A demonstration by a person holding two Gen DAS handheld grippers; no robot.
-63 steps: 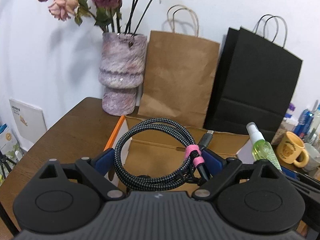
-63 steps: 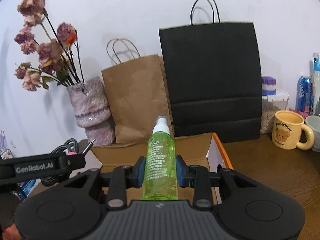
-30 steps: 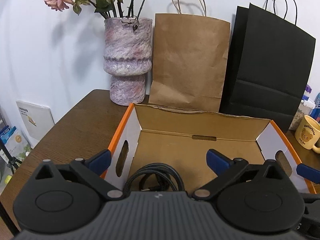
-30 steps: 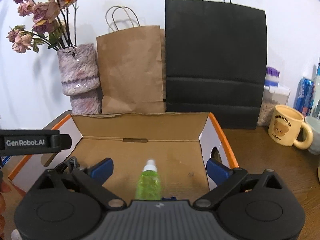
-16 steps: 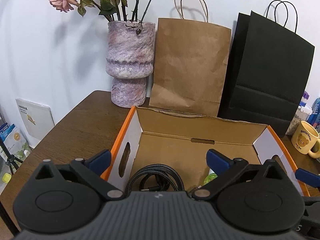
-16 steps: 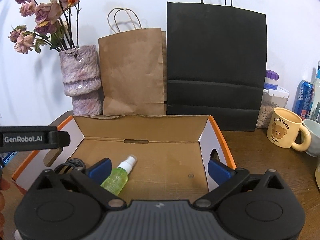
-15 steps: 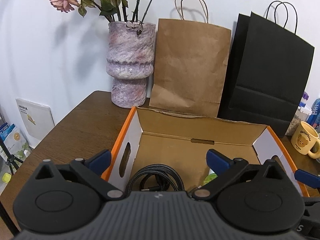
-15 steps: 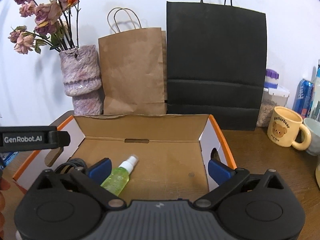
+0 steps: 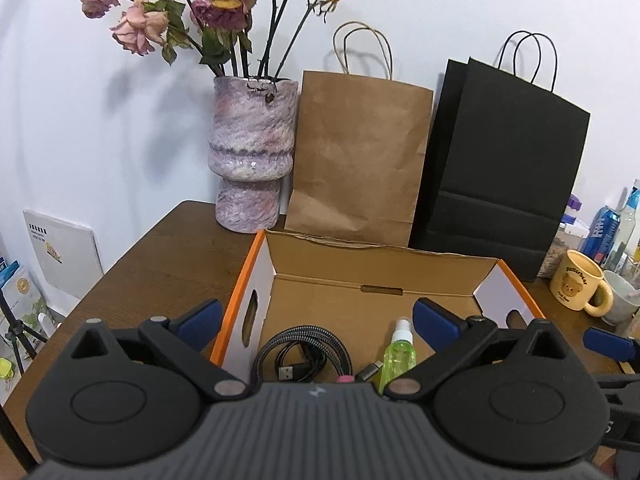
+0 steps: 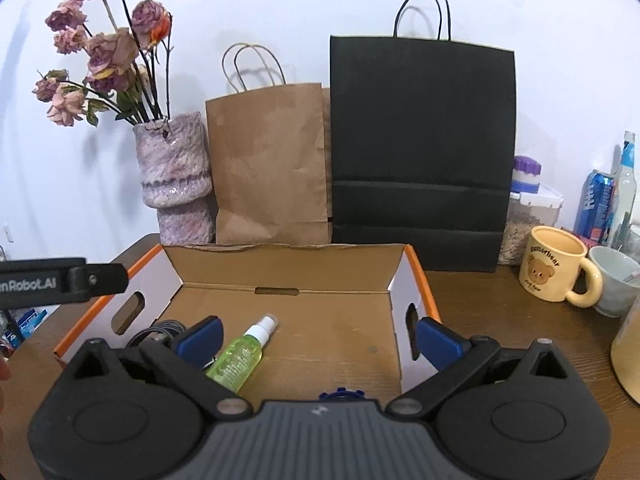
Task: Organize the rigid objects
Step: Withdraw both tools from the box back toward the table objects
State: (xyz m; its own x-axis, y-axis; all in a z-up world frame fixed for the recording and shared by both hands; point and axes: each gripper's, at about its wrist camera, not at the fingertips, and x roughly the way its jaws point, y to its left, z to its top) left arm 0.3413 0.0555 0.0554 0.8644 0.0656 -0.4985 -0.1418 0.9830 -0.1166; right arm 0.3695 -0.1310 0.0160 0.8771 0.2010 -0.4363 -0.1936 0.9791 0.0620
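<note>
The left gripper (image 9: 316, 316) is held above the near edge of the cardboard box (image 9: 376, 280) and looks forward and slightly down into it; its blue pads (image 9: 434, 322) are wide apart and have nothing between them. The right gripper (image 10: 318, 334) is held in the same way over the box (image 10: 288, 268), also spread wide and holding nothing. The box is open at the top, with orange edges, white side walls and a handle hole in each side. Inside, on the floor of the box, the coiled cable (image 9: 304, 354) lies at the left side, and the green spray bottle (image 9: 398, 354) lies just beside it on the right, with its white nozzle pointing toward the far wall. In the right wrist view the bottle (image 10: 240, 354) lies tilted, partly behind the left pad of that gripper. The box stands on a brown table (image 9: 160, 264). Behind it, against the wall, stand a black paper bag (image 10: 420, 152), a brown paper bag (image 10: 268, 164) and a purple vase (image 9: 252, 156) with dried roses (image 9: 224, 4). At the right, a yellow mug (image 10: 554, 264) with a bear stands near some cans and bottles.
</note>
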